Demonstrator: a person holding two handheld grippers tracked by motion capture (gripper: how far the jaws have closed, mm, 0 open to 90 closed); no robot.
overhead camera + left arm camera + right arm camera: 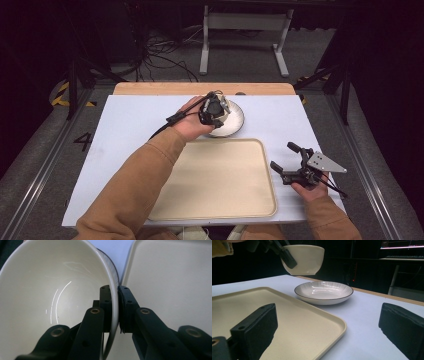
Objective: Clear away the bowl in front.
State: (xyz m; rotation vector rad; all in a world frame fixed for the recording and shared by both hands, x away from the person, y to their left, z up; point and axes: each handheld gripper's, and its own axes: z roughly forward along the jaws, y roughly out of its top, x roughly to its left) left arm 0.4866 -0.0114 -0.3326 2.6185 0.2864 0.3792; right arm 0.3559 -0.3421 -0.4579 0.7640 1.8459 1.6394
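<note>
High view hides most of the bowl [223, 106] under the left hand [192, 122]. Right gripper view shows it fully: cream, glossy, round w/ a narrow foot, held in the air above and just behind the plate [323, 292], not touching it. Left gripper view gives the grip: left gripper [117, 312] pinches the bowl's thin rim, one jaw inside, one outside. Bowl interior smooth, w/ light streaks. Plate shallow, white, ribbed inside, dark line round the rim, sits on the white table [130, 125] just beyond the tray [220, 175]. Tray beige, matte, speckled, rounded corners, raised lip. Right gripper [287, 161] rests on the table just right of the tray, jaws spread wide, nothing between them, well apart from the bowl.
</note>
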